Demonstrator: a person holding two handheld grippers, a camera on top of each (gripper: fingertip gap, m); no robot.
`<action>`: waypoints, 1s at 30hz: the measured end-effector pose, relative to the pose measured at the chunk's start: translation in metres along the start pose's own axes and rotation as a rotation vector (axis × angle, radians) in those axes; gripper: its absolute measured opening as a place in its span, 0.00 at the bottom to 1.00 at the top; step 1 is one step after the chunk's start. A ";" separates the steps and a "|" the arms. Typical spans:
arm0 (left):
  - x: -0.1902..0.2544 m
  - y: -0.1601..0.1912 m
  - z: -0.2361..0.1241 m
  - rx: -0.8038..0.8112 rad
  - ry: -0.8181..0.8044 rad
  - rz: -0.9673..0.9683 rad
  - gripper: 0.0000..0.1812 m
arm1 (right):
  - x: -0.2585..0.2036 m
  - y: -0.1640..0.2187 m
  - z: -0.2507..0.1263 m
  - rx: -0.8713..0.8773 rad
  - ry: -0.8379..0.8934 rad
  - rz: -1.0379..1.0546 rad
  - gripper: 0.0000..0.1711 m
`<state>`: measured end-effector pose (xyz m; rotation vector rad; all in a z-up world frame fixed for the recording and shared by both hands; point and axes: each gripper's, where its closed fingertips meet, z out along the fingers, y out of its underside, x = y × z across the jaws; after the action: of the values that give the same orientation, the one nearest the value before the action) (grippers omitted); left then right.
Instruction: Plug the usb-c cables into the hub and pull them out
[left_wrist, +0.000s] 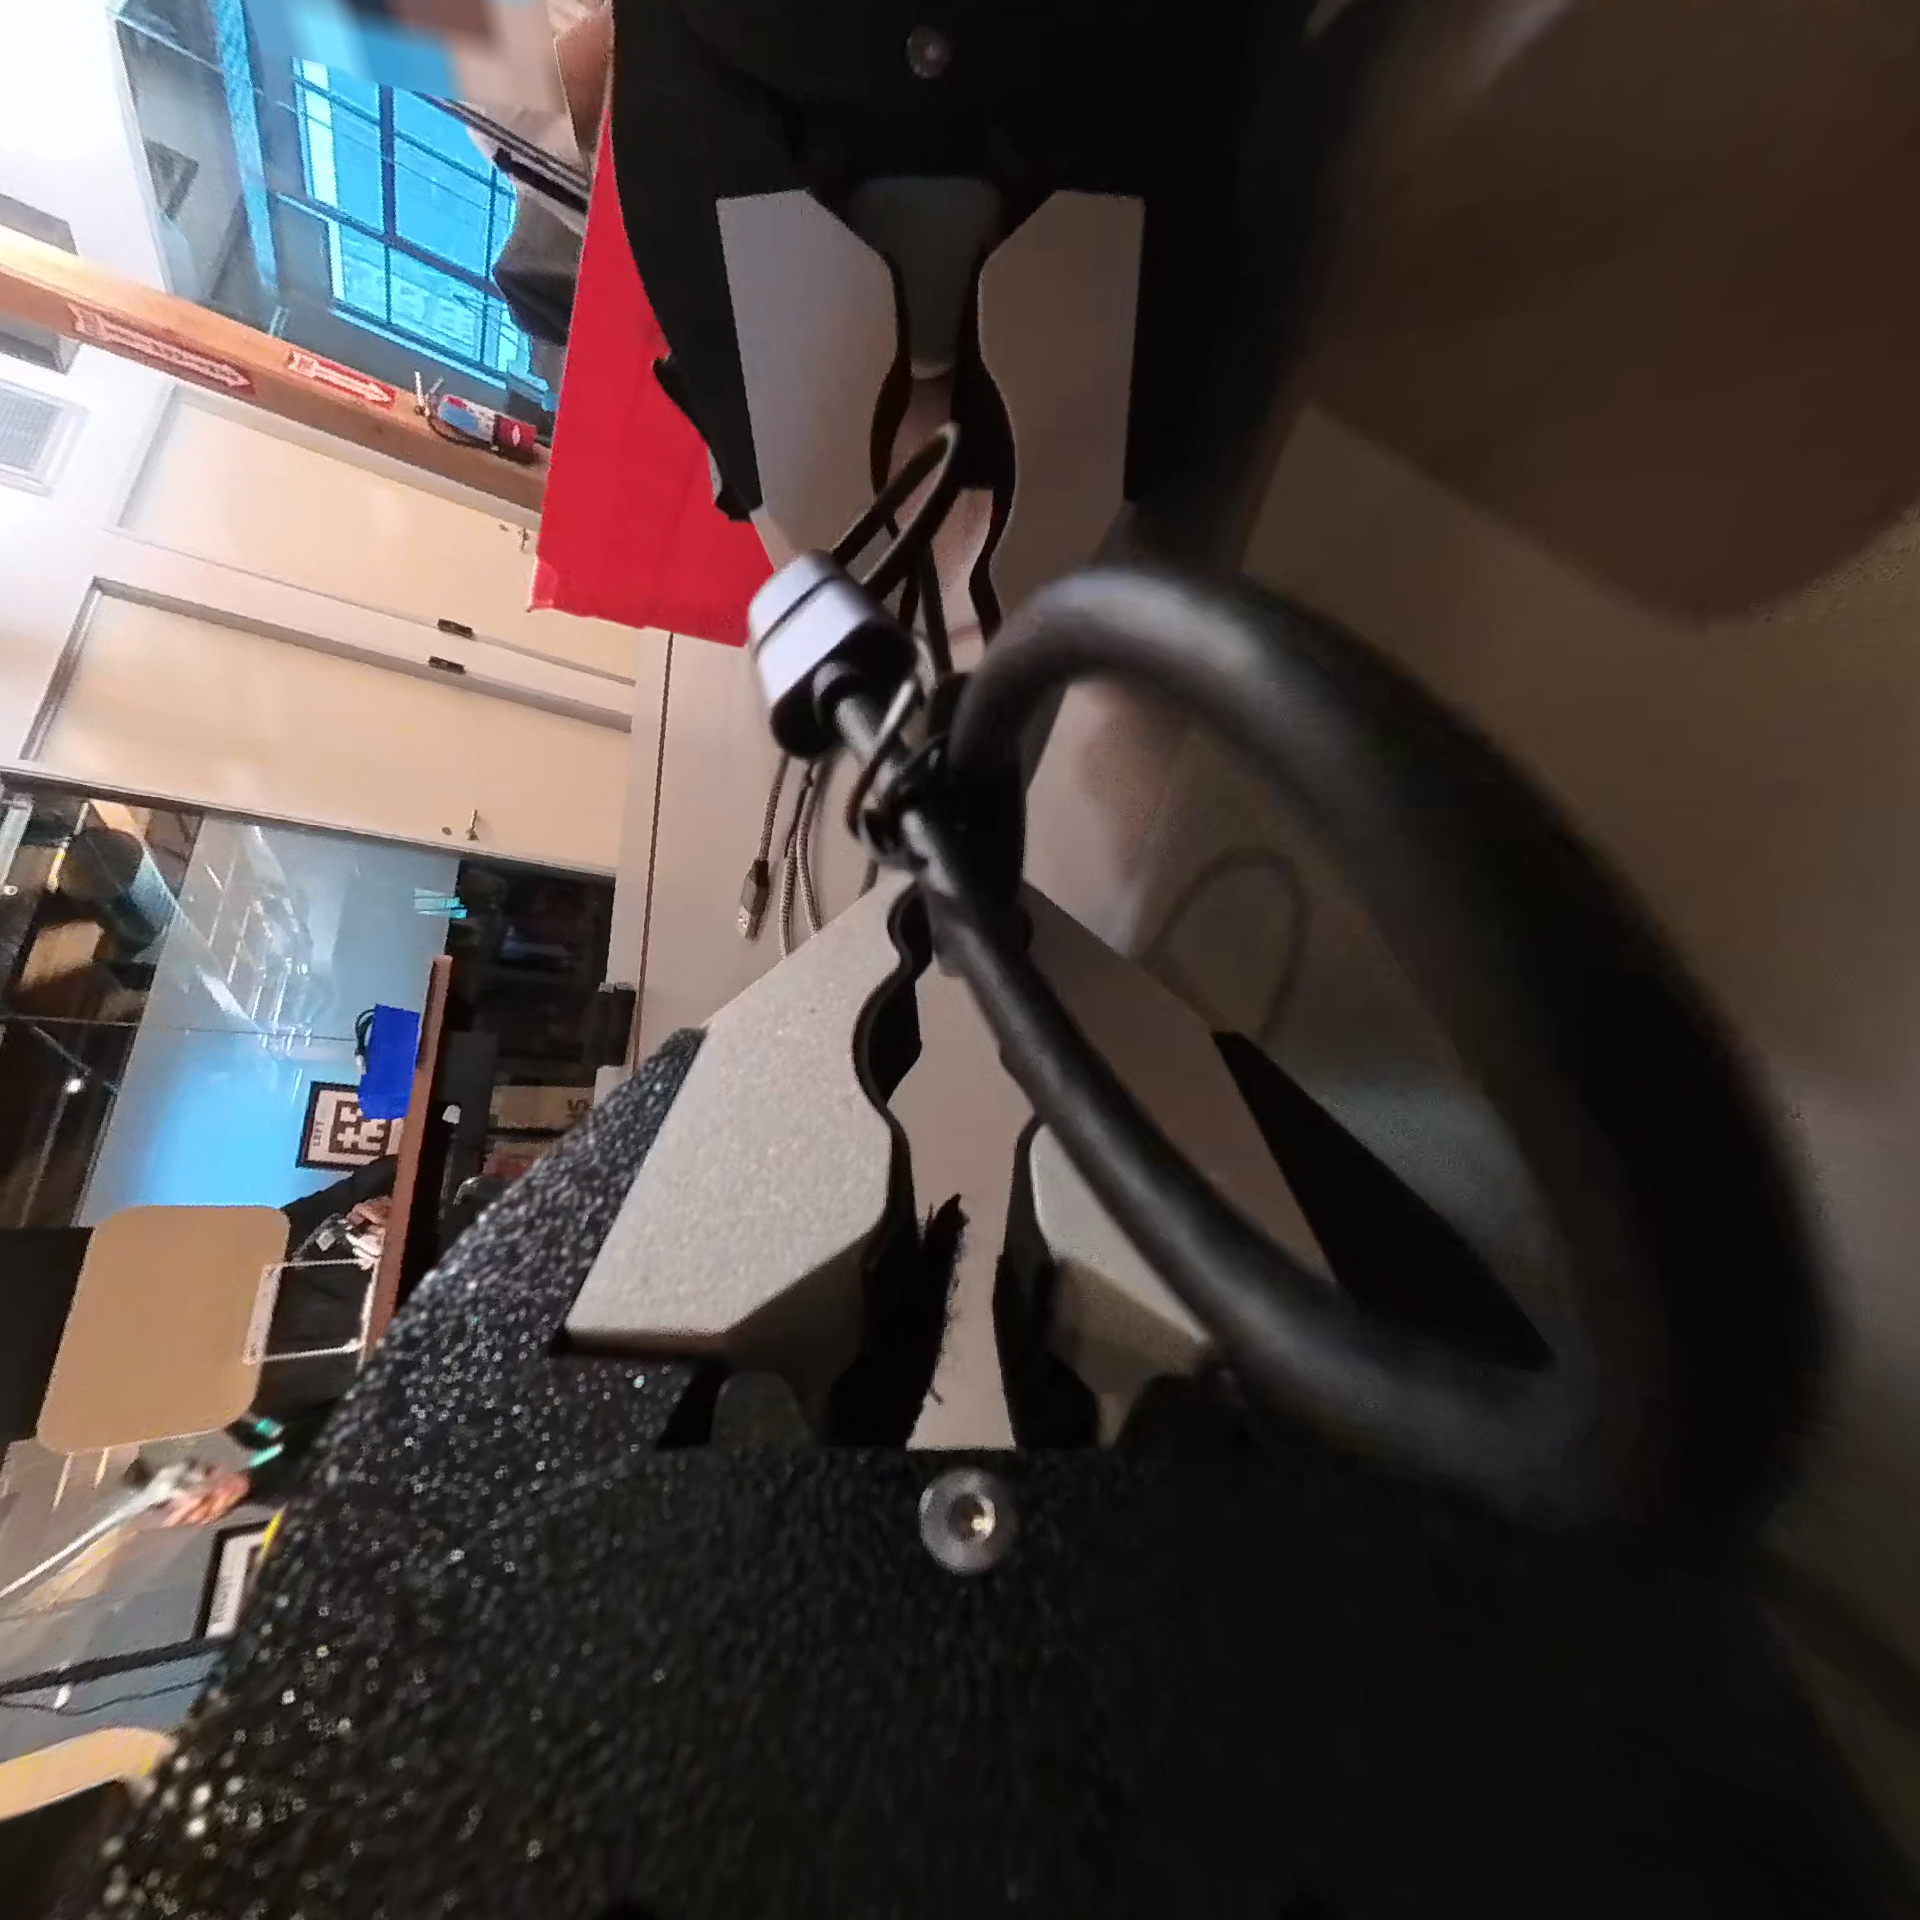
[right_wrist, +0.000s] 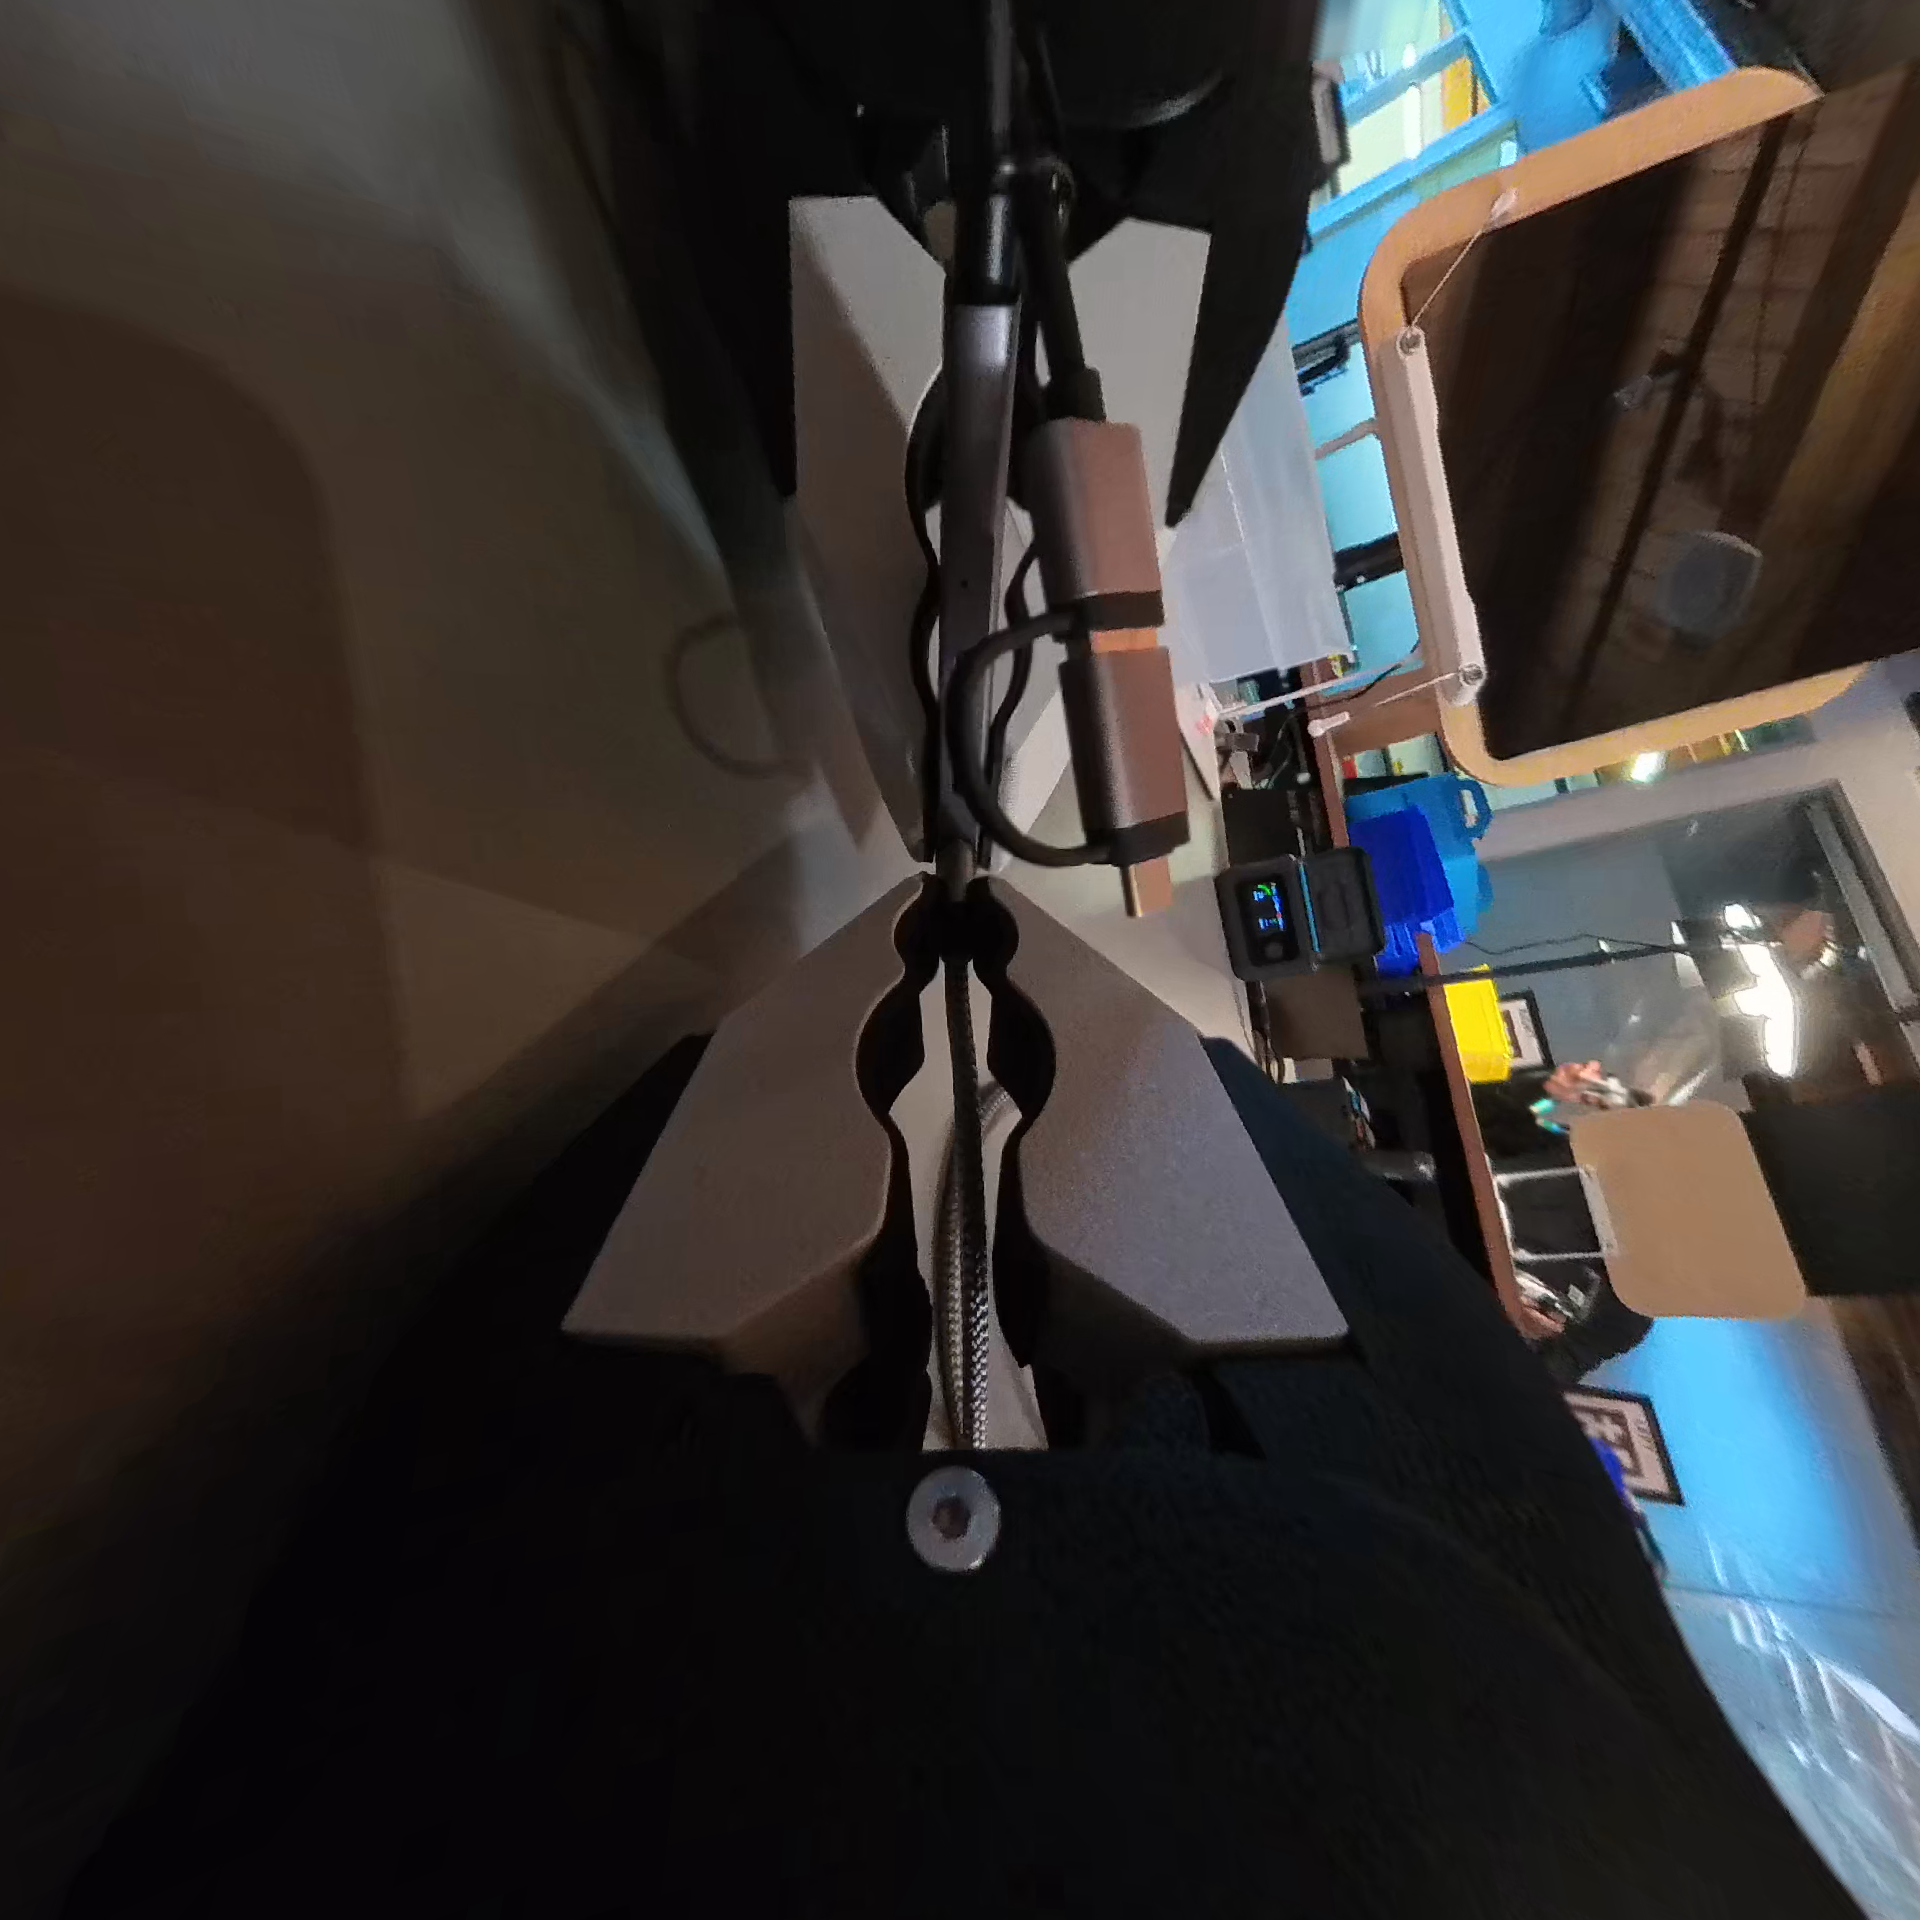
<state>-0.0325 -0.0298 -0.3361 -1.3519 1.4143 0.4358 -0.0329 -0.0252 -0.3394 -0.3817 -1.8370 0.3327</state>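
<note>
Behind my grippers I see a blurred office with blue windows and a beige table (left_wrist: 1558, 727). My right gripper (right_wrist: 951, 899) is closed on a braided cable (right_wrist: 966, 1195), just under the thin grey hub (right_wrist: 977, 468). My left gripper (left_wrist: 925, 914) pinches the hub's thick black cord (left_wrist: 1091, 1091). A grey adapter (right_wrist: 1117, 665) hangs beside the hub.
</note>
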 end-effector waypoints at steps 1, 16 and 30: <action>0.001 -0.002 -0.001 0.009 0.007 -0.014 0.05 | 0.000 -0.001 -0.001 0.010 -0.003 0.005 0.03; -0.031 0.055 -0.014 -0.145 -0.096 -0.246 0.04 | 0.038 0.053 -0.018 -0.098 0.107 0.158 0.02; -0.041 0.051 -0.002 -0.112 -0.129 -0.277 0.04 | 0.080 0.036 -0.023 -0.101 0.271 0.162 0.02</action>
<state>-0.0874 0.0029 -0.3213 -1.5565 1.0914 0.4149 -0.0298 0.0420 -0.2784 -0.6179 -1.5647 0.2848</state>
